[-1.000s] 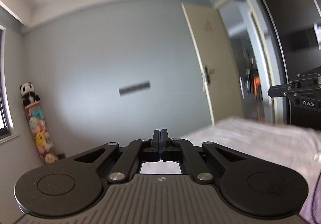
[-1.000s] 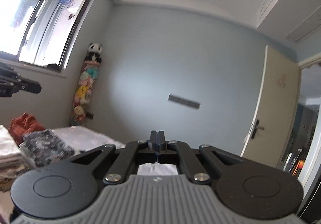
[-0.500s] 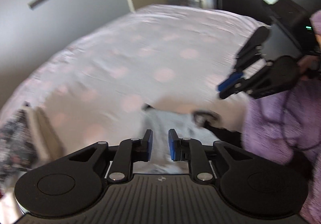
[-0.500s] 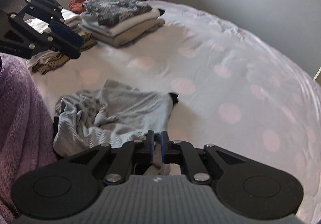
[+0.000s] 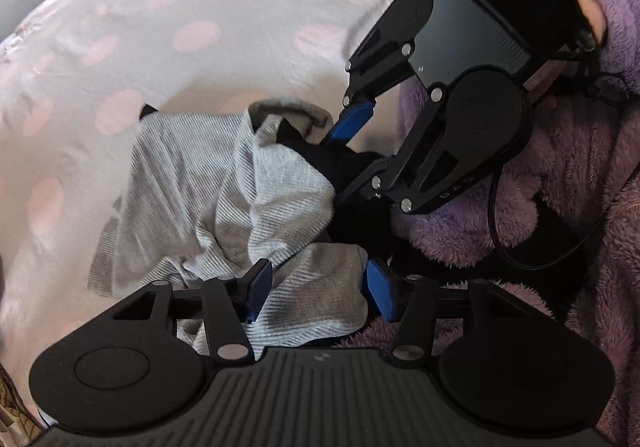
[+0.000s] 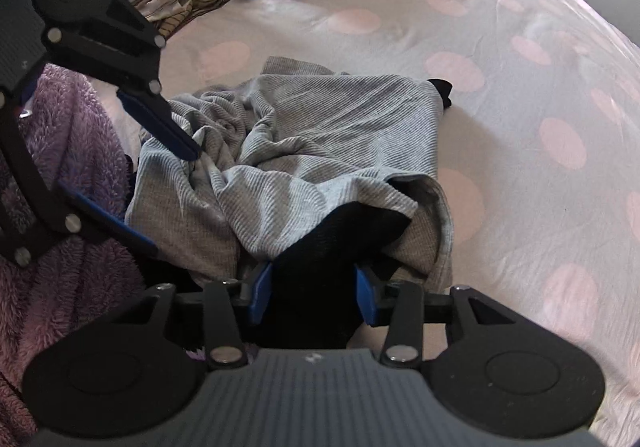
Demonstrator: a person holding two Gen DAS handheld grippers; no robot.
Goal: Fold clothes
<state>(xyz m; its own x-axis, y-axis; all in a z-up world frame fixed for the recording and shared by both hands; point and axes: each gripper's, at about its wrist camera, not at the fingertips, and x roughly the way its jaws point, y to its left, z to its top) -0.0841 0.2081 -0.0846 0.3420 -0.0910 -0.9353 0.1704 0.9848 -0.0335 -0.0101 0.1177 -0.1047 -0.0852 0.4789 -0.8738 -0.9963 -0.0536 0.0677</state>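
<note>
Left wrist view puts the crumpled grey ribbed garment straight ahead of my left claw, its near hem between the opening, unclenched jaws. My right claw, also opening, straddles the black inner fabric. A second ago both claws were clenched, facing the wall; now they point down at the spotted bedsheet.
</note>
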